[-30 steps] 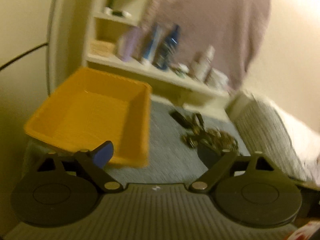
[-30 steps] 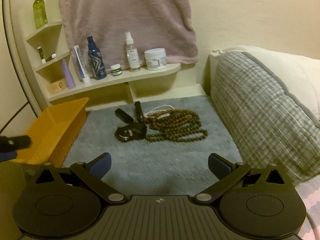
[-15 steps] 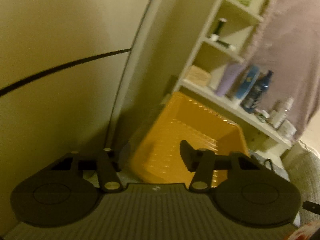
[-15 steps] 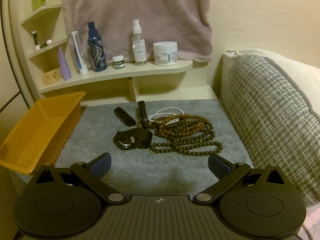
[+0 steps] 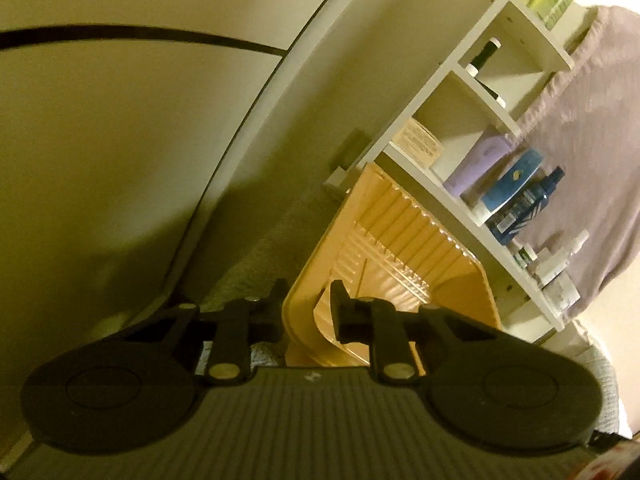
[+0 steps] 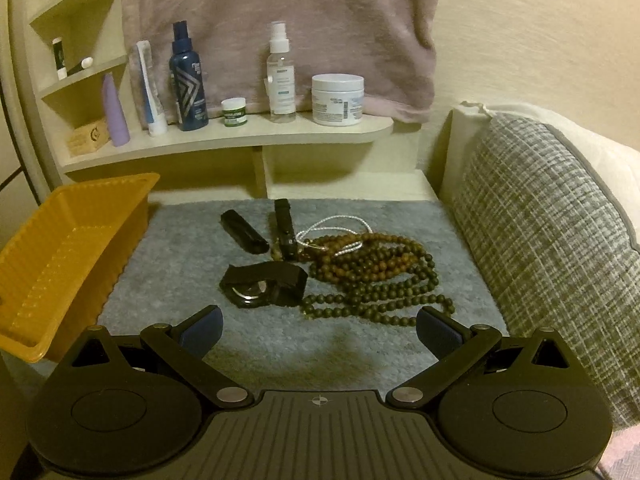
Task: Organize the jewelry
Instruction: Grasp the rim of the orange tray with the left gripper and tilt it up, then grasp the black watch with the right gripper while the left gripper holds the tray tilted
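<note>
The orange basket (image 5: 400, 248) fills the middle of the left wrist view. Its near rim runs between the fingers of my left gripper (image 5: 307, 305), whose jaws are closing and pinch that rim. In the right wrist view the same basket (image 6: 68, 240) stands at the left on a grey mat (image 6: 180, 264). On the mat lie brown and green bead strings (image 6: 376, 276), a silver cord (image 6: 336, 226), a black watch (image 6: 262, 284) and two black strap pieces (image 6: 244, 232). My right gripper (image 6: 320, 328) hangs open just short of the watch and beads, holding nothing.
A cream shelf (image 6: 240, 136) behind the mat carries bottles and jars, with a mauve towel (image 6: 280, 20) hanging above. A grey woven cushion (image 6: 540, 240) borders the mat on the right. A curved white frame and wall (image 5: 160, 140) close in on the left.
My left gripper swung left and down from above the mat to the basket's near rim and went from wide open to pinching it. The right gripper moved nearer the jewelry, still open.
</note>
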A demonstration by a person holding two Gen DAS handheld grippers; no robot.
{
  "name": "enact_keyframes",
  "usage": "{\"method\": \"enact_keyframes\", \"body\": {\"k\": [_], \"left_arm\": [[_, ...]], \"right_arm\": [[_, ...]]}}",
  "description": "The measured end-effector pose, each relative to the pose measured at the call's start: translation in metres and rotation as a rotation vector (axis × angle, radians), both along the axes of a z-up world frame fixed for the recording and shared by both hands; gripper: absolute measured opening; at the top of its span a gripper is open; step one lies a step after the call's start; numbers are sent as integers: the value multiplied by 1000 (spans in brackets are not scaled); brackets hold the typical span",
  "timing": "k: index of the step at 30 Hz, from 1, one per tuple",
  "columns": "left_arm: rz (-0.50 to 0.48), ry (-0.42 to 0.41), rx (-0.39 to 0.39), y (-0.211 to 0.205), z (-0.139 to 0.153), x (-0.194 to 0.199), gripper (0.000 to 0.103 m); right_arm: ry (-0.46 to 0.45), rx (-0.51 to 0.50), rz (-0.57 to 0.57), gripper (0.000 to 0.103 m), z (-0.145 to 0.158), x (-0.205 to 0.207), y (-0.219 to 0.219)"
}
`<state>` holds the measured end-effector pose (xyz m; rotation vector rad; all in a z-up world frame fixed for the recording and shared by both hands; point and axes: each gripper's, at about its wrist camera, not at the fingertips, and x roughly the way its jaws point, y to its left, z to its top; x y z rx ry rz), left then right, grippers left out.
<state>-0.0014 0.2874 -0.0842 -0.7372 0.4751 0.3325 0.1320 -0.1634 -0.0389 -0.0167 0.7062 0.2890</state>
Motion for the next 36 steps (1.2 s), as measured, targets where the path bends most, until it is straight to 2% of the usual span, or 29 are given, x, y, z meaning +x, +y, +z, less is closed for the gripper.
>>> {"method": "enact_keyframes", "body": {"k": [7, 9, 17, 22, 24, 25, 28, 36], "left_arm": [[3, -10, -27, 0, -2, 0, 15], [-1, -6, -11, -2, 2, 0, 14], [-65, 38, 224, -35, 46, 9, 14], [-97, 48, 356, -63, 69, 15, 13], [-114, 51, 407, -73, 76, 19, 13], [-120, 51, 426, -78, 79, 21, 12], [-140, 63, 472, -88, 87, 26, 12], [-160, 86, 495, -102, 97, 37, 11]], "right_arm": [[5, 3, 4, 103, -4, 4, 3], [7, 10, -1, 103, -6, 5, 2], [-2, 44, -20, 103, -18, 11, -8], [-52, 72, 41, 102, -23, 19, -5], [-79, 69, 95, 91, -25, 23, 0], [-87, 54, 122, 83, -26, 26, 3], [-106, -14, 190, 71, -32, 36, 13], [-125, -222, 344, 47, -53, 55, 28]]}}
